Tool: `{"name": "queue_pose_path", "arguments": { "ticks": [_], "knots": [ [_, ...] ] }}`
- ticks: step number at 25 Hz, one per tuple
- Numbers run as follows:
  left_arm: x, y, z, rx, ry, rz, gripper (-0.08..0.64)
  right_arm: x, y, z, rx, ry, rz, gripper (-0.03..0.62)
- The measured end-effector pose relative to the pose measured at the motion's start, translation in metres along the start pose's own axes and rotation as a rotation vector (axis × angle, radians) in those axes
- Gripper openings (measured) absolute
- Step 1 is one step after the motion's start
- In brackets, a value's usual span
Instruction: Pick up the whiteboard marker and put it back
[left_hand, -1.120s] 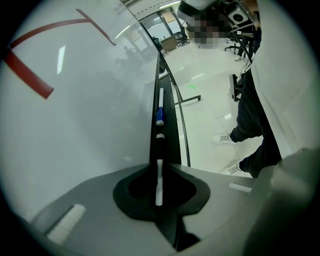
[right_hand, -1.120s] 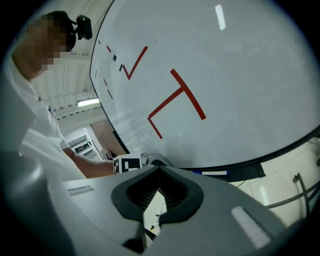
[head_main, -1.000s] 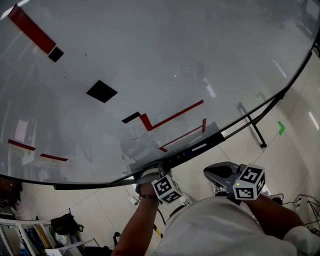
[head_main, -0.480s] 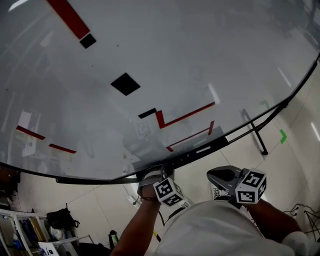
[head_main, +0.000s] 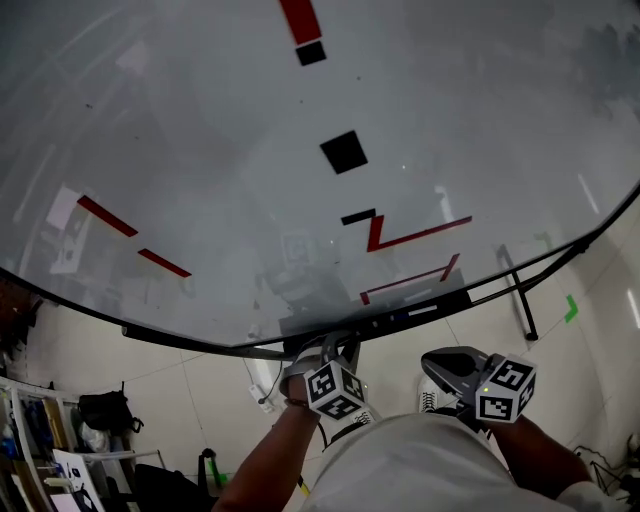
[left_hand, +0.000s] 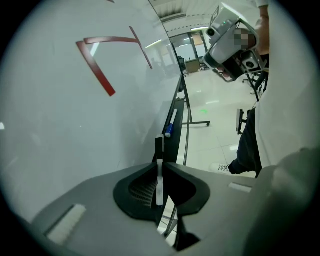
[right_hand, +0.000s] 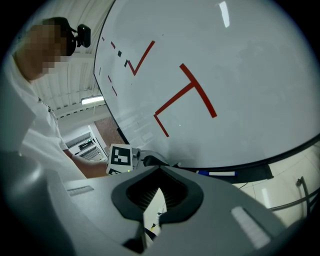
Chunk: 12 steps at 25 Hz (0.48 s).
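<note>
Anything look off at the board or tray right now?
Nothing stands out. The left gripper is shut on the whiteboard marker, held straight by the tray, where a blue-capped marker lies flat. No damage shows.
</note>
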<state>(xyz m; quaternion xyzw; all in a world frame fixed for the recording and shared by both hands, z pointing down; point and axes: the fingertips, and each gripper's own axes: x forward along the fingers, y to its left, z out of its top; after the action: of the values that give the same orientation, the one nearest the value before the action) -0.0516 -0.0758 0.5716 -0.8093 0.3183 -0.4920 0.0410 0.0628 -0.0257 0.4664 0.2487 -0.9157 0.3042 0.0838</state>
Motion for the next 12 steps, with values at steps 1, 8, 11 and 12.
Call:
{"name": "queue_pose_path", "arguments": {
  "ticks": [1, 8, 11, 12],
  "knots": [
    [-0.003, 0.0, 0.001, -0.02, -0.013, -0.002, 0.049, 0.0, 0.0, 0.0, 0.0, 0.001, 0.003, 0.002],
    [-0.021, 0.007, 0.007, -0.22, -0.13, -0.023, 0.049, 0.005, 0.003, 0.005, -0.019, 0.017, 0.015, 0.002],
    [-0.032, 0.009, 0.012, -0.354, -0.215, -0.056, 0.05, 0.007, 0.005, 0.006, -0.022, 0.019, 0.021, 0.002],
    [-0.036, 0.011, 0.014, -0.393, -0.243, -0.067, 0.049, 0.008, 0.005, 0.007, -0.022, 0.021, 0.021, 0.002]
  ]
}}
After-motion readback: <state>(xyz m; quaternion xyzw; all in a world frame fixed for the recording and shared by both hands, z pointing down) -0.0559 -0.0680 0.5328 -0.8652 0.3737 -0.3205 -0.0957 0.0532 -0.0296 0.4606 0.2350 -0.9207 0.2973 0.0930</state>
